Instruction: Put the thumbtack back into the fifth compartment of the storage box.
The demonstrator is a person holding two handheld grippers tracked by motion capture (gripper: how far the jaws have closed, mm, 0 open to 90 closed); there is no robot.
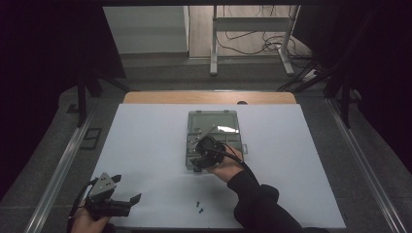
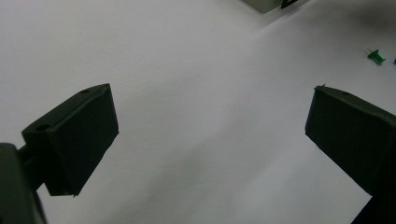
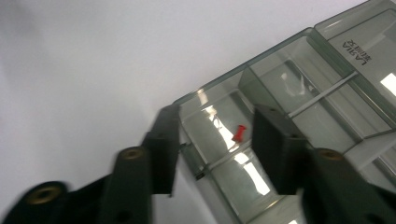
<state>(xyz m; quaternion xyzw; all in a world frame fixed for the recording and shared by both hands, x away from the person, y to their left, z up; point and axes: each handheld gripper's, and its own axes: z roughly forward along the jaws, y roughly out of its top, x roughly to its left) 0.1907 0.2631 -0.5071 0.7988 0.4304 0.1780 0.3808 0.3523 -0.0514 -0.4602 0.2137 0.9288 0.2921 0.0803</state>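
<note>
Right hand-held gripper (image 1: 203, 154) sits over the near end of a clear plastic compartment box (image 1: 226, 119), mid worktop (image 1: 145, 145), slightly toward the far edge. Jaws partly spread, nothing pinched between them. In the right gripper view one jaw hangs outside the box wall, the other over a compartment; between them a red push pin (image 3: 239, 134) lies loose on the floor of that corner compartment, clear of both jaws. Pads press on nothing.

Box (image 3: 299, 93): transparent, greenish-grey tint, divided by thin walls into several compartments. A label shows through the far section, seen upside down; the Latin letters are too unclear to read with confidence, and a few small characters beside them are too small to tell.

Left hand-held gripper (image 1: 127, 198) rests near the near-left corner of the worktop, well apart from the box. Jaws spread wide over bare white surface, holding nothing.

Two small push pins (image 1: 199, 207) lie on the worktop near the near edge, roughly centre, between the two hands. In the left gripper view one reads green (image 2: 376, 56), with a sliver of blue at the frame edge beside it.
</note>
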